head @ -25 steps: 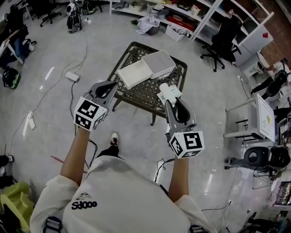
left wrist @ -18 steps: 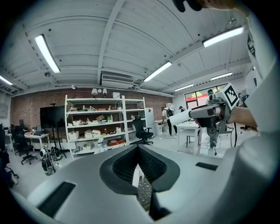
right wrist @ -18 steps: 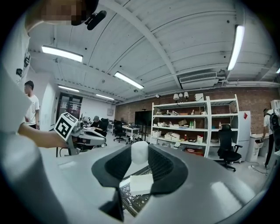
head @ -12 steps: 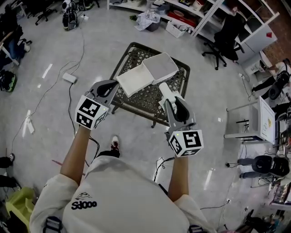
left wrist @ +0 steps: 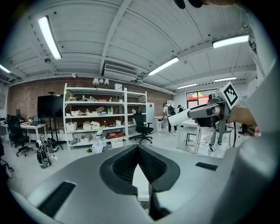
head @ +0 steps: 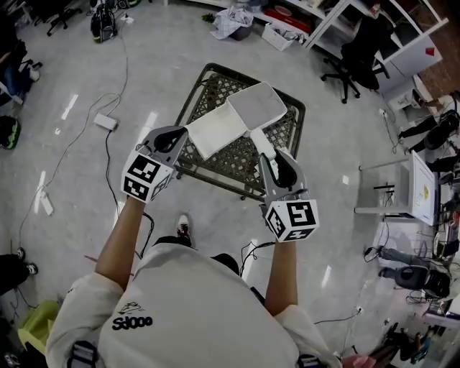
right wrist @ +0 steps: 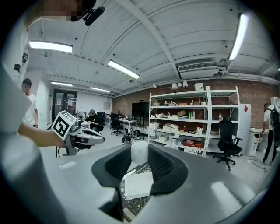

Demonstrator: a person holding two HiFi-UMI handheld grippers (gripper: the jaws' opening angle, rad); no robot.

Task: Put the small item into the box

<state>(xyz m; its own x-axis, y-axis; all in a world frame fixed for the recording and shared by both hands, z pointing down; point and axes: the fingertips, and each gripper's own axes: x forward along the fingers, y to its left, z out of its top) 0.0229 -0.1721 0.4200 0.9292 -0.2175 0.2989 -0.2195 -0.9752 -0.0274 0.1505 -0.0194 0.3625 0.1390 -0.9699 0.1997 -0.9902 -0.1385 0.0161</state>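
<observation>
A white box lies open on a dark lattice table, with its flat white lid beside it on the left. My right gripper is shut on a small white rounded item, held over the table's near part, just short of the box. In the right gripper view the item fills the gap between the jaw tips, with the white lid below. My left gripper hovers at the table's near left edge, shut and empty; its jaws meet at the tip.
Cables and a white power adapter lie on the grey floor at left. Shelving and a black office chair stand beyond the table. A white stand with a screen is at right. My foot is just short of the table.
The table and box have come nearer to both grippers. The right gripper keeps the white item, now over the lattice top close to the box. The left gripper stays shut.
</observation>
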